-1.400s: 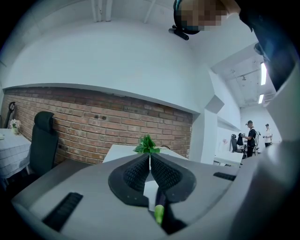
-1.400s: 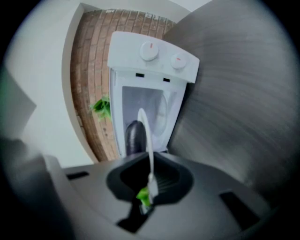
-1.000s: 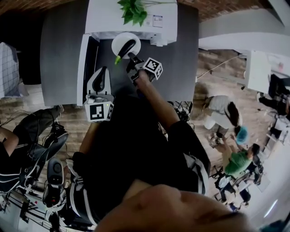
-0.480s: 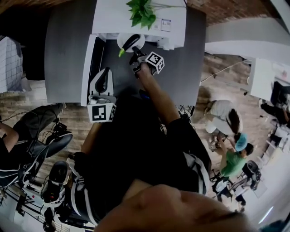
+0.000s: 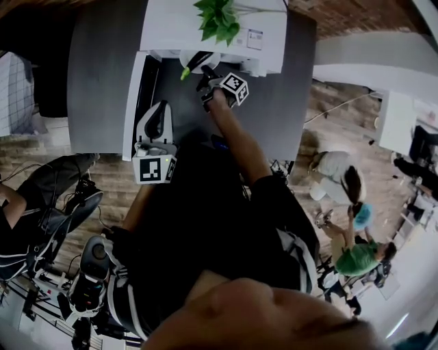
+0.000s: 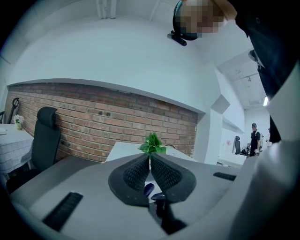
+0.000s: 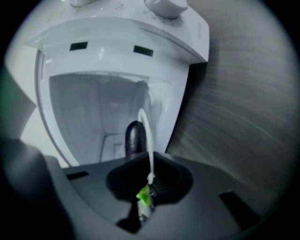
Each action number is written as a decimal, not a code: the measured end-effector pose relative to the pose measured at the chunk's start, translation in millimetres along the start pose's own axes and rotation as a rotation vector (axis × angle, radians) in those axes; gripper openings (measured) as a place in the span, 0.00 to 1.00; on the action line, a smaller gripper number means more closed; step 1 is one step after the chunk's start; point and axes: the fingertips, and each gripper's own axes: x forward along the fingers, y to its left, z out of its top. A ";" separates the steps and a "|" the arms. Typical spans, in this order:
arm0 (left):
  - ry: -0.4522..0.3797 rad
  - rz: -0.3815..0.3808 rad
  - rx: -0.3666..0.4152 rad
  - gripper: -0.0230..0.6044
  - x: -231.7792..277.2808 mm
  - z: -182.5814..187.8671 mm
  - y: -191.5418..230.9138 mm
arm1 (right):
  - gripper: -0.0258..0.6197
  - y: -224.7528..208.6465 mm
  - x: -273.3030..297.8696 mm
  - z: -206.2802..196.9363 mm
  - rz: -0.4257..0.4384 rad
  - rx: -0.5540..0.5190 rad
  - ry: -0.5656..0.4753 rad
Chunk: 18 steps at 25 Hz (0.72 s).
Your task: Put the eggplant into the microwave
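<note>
A dark eggplant with a green stem lies on a white plate, half under the front edge of the white microwave. My right gripper is shut on the plate's near rim. In the right gripper view the plate stands edge-on between the jaws of my right gripper. The eggplant points into the open cavity. The microwave door hangs open to the left. My left gripper is beside the door, and in its own view my left gripper is shut on nothing.
A green plant stands on top of the microwave. The microwave sits on a grey table against a brick wall. An office chair stands to the left. Other people are on the floor at the right.
My right gripper has carried the plate and eggplant forward and down toward the microwave opening, so the plate now sits partly inside. The left gripper has stayed beside the door.
</note>
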 end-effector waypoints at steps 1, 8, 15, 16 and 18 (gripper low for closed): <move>0.004 0.000 -0.001 0.11 0.6 -0.7 -0.1 | 0.10 0.0 1.4 0.6 -0.001 0.001 -0.001; 0.016 0.013 -0.003 0.11 2.8 -5.0 3.8 | 0.10 -1.8 10.1 5.8 0.000 0.001 -0.003; 0.023 0.015 -0.007 0.11 5.4 -5.6 5.0 | 0.10 4.1 17.0 10.0 0.008 0.007 -0.006; 0.025 0.017 -0.007 0.11 5.4 -5.7 5.5 | 0.10 5.2 17.5 10.2 0.010 0.007 -0.006; 0.029 0.022 -0.009 0.10 5.2 -5.9 6.9 | 0.10 6.5 18.3 10.5 0.012 0.008 -0.004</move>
